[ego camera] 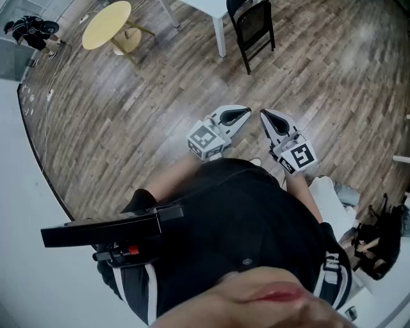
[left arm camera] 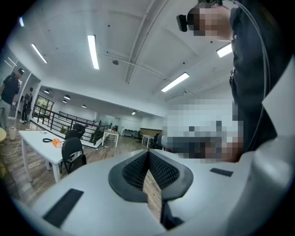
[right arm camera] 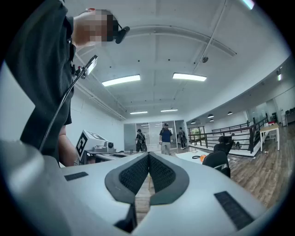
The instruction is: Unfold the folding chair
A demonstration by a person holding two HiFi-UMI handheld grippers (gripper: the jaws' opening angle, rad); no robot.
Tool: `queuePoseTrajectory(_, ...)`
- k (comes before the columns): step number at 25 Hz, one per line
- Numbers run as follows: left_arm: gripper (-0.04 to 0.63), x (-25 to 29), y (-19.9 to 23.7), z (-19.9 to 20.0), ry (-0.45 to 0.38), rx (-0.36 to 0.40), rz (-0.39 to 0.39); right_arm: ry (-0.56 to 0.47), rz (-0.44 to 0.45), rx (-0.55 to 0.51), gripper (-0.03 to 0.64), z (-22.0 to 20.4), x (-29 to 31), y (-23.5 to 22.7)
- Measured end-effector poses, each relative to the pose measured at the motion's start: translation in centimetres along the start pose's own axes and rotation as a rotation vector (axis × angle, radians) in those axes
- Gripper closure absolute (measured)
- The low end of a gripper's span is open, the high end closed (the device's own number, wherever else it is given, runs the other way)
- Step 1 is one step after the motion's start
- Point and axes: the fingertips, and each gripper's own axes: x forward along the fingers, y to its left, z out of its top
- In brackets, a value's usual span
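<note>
A black folding chair [ego camera: 254, 25] stands on the wood floor beside a white table [ego camera: 216, 13], well ahead of both grippers. It also shows small in the left gripper view, as the chair [left arm camera: 73, 154], and in the right gripper view, as the chair [right arm camera: 216, 160]. I cannot tell how far it is folded. I hold my left gripper [ego camera: 246, 113] and right gripper [ego camera: 263, 114] side by side in front of my chest, pointing level. The left gripper [left arm camera: 148, 159] and the right gripper [right arm camera: 148, 161] are both shut with nothing between their pads.
A round yellow table [ego camera: 107, 24] stands far left. A black bag [ego camera: 379, 243] lies at the right. The long white table [left arm camera: 40, 140] carries small items. Several people [right arm camera: 165, 136] stand far off by glass doors. A black railing [right arm camera: 230, 131] runs along the right.
</note>
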Motion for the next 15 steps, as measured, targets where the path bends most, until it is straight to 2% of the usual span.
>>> queuePoseTrajectory(6,0.591,0.06,0.54,-0.01,-0.004,0.006,0.006,-0.002,-0.003,-0.001,0.609,-0.16,0.36,-0.35)
queuePoseTrajectory(15,0.591,-0.80,0.42,0.02,-0.041,0.011,0.011,-0.030,0.038,0.023,0.609,-0.19,0.02,0.35)
